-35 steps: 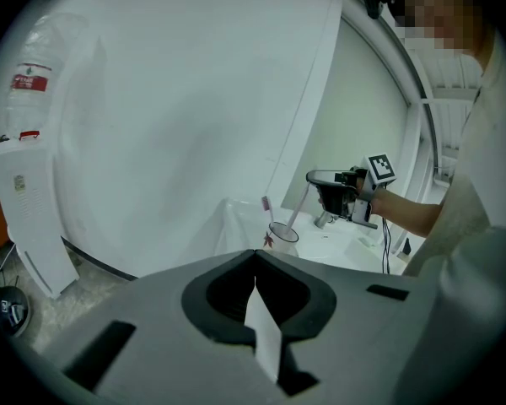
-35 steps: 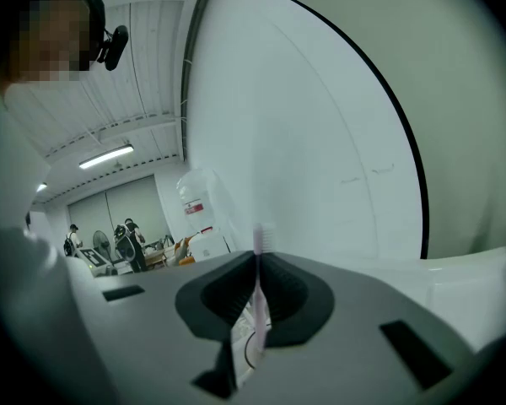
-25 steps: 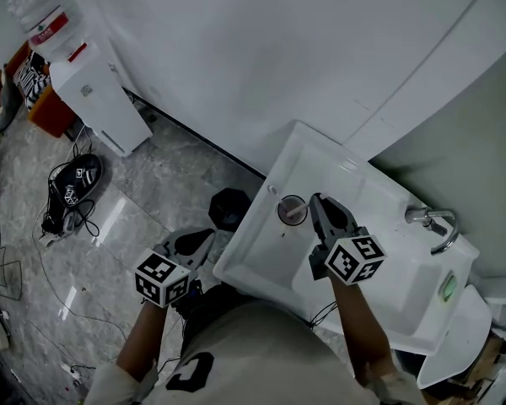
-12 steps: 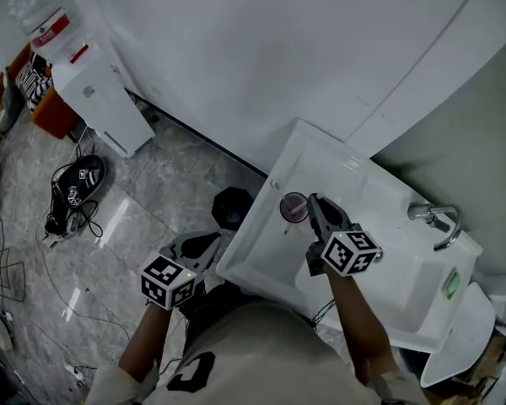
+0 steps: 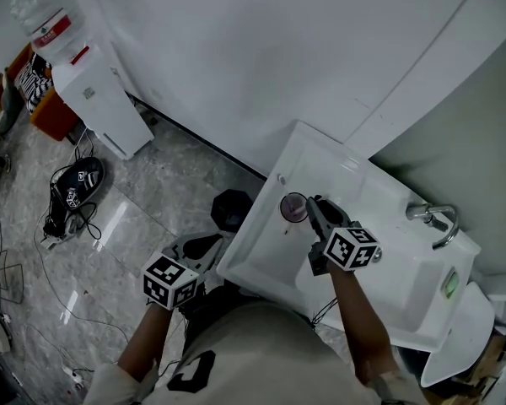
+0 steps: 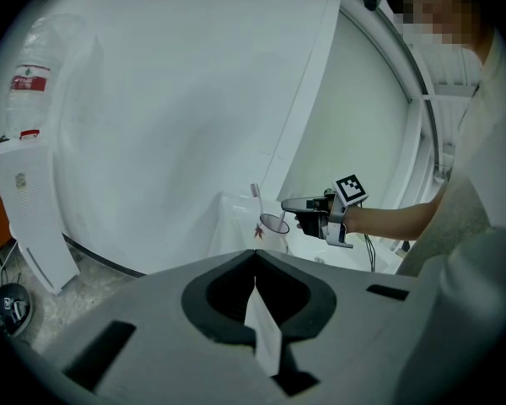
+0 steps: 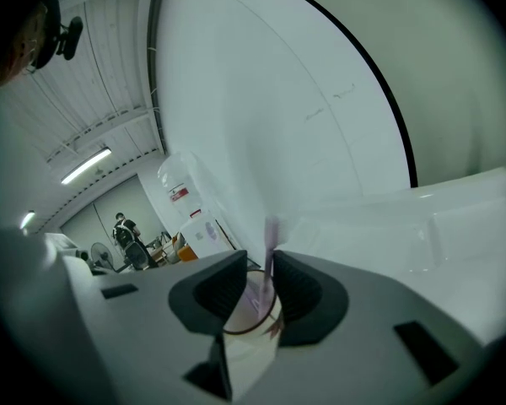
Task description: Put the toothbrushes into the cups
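**A:** Toothbrush [image 5: 297,213] first. In the head view I make it out inside the cup [image 5: 293,207], which sits on the sink's [image 5: 346,171] far left corner, close to the drop to the floor. My right gripper [image 5: 314,204] is just beside the cup, on its right.

**B:** And your left one?

**A:** In the left gripper view, the left gripper [image 6: 255,256] is closed on nothing, well left of the sink. From there the toothbrush [image 6: 256,202] stands head up, leaning on the cup's [image 6: 274,231] rim.

**B:** What about the right gripper view?

**A:** The jaws have just been opening and now stand narrowly apart. The toothbrush [image 7: 271,245] and cup [image 7: 251,327] are between them, and the pads no longer pinch anything. The handle is close to the right jaw, though.

**B:** So what's the risk?

**A:** If I back out crooked, I think that jaw could hook the handle. That would flick the toothbrush out, or tip the light cup off the corner.
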Available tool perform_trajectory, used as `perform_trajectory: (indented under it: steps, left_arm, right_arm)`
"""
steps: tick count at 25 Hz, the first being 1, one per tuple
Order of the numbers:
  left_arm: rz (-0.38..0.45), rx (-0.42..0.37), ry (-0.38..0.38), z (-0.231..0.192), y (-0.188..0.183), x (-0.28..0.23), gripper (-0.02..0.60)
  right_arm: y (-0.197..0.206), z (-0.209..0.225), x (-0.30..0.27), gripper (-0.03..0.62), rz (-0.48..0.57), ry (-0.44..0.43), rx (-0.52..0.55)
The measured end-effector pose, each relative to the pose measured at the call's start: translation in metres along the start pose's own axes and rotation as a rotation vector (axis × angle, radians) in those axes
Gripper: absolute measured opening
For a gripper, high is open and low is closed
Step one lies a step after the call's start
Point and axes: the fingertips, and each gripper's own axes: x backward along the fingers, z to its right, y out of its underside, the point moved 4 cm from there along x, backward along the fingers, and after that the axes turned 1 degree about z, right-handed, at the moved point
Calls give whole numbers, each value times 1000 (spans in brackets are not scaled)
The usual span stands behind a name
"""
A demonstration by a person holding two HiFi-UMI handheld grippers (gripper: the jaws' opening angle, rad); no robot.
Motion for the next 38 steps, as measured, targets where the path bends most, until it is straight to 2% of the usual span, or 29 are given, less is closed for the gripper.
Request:
perform_trajectory:
  steps: [7,14,17,20,21,30,38]
  left_arm:
    - [-1,-18,21,4,0,-4,20]
    - [15,-13,30,3,-6,-8,20]
    - [28,-27,44,3,-14,-10,20]
    - [36,-36,50,3,-19,-9,20]
    - [40,-39,55,3,-21,-10,20]
    - [31,-68,114,12,-22,-16,20]
    - [8,-79,202,8,-15,-12,20]
  right_arm:
    - [-1,2,9,227,-5,20,3]
    - [-5,8,29,241,20,48,-41]
    - [-15,5,45,201,90,72,-67]
    - [-16,-9,59,84,125,57,-83]
    - [-15,-13,63,18,125,47,-85]
    - [9,-41,73,11,65,2,-144]
    - [28,-77,79,11,57,5,-171]
